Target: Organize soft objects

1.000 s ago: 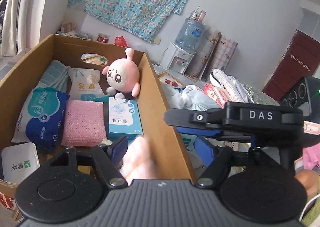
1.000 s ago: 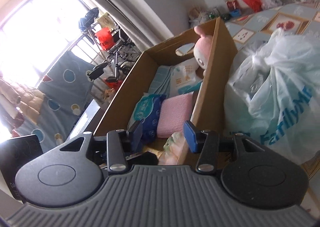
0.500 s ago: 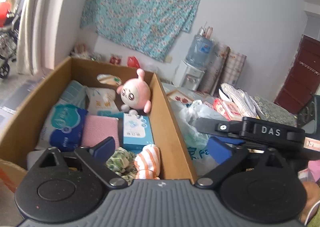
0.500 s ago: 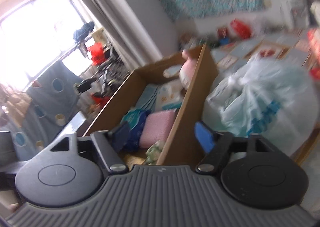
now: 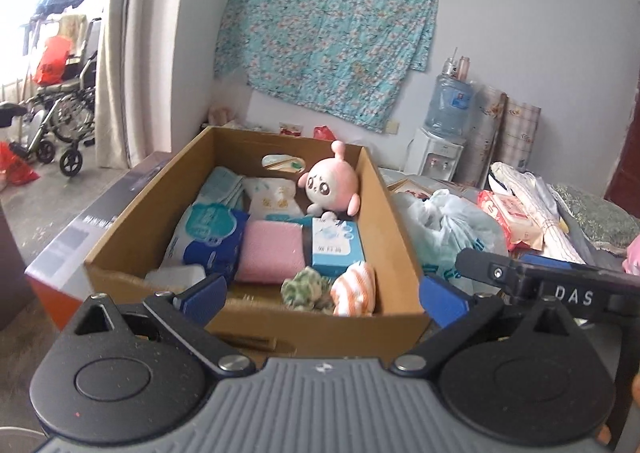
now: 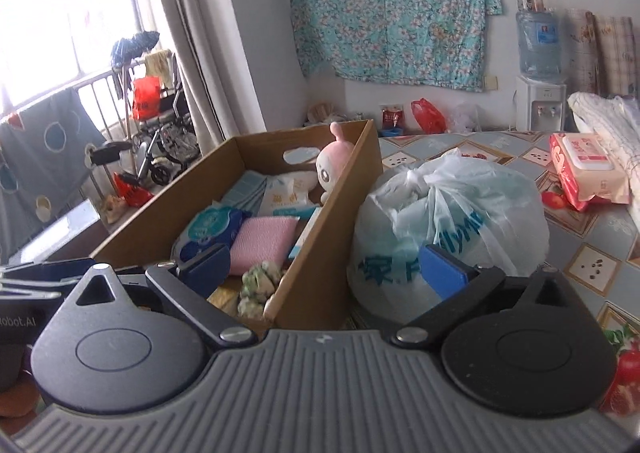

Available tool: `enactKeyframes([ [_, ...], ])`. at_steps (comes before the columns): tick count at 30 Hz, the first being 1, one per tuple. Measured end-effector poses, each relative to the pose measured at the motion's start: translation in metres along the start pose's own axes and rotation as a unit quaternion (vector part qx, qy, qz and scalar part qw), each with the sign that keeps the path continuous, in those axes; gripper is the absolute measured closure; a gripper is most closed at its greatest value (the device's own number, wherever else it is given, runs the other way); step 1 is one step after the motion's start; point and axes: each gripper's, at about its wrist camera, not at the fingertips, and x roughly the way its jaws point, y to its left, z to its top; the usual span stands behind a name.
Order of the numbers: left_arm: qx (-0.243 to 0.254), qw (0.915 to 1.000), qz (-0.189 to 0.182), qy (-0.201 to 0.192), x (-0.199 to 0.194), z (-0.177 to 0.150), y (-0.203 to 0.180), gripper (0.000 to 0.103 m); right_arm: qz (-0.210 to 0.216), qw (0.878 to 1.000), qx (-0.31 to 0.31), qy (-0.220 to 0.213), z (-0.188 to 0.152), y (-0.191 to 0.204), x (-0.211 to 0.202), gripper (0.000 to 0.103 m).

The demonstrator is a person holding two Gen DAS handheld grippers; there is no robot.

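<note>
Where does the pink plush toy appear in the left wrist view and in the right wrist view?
Left wrist view: the pink plush toy sits centre frame, in the far right corner of the cardboard box.
Right wrist view: the toy is slightly above centre, half hidden by the box's right wall.
Shared landmark: the floral cloth on the wall behind.

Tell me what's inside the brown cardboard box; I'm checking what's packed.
Inside the brown cardboard box: a pink round plush toy, pink folded cloth, blue tissue box, wipes packs, and two rolled cloths in front. Anything beneath these is covered.
</note>
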Motion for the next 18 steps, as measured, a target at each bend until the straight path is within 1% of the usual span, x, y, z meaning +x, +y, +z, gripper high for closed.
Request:
enactKeyframes([
  [3,-0.002,1.0,0.008,-0.002,-0.008,-0.009,0.003,0.0,-0.008,1.0,-0.019,0.002,-0.012,0.01,-0.009,0.001],
  [8,0.002,0.9997,0.024,0.011,-0.012,-0.025,0.005,0.0,-0.011,1.0,-0.023,0.011,-0.032,0.021,-0.02,0.001],
  [12,0.003,0.9991,0.036,0.025,-0.012,-0.037,0.007,0.0,-0.041,0.999,-0.029,0.014,-0.049,0.027,-0.026,0.001],
  [18,-0.017,0.998,0.056,0.024,-0.016,-0.045,0.017,0.0,-0.071,0.997,-0.039,0.006,-0.066,0.03,-0.038,0.001],
])
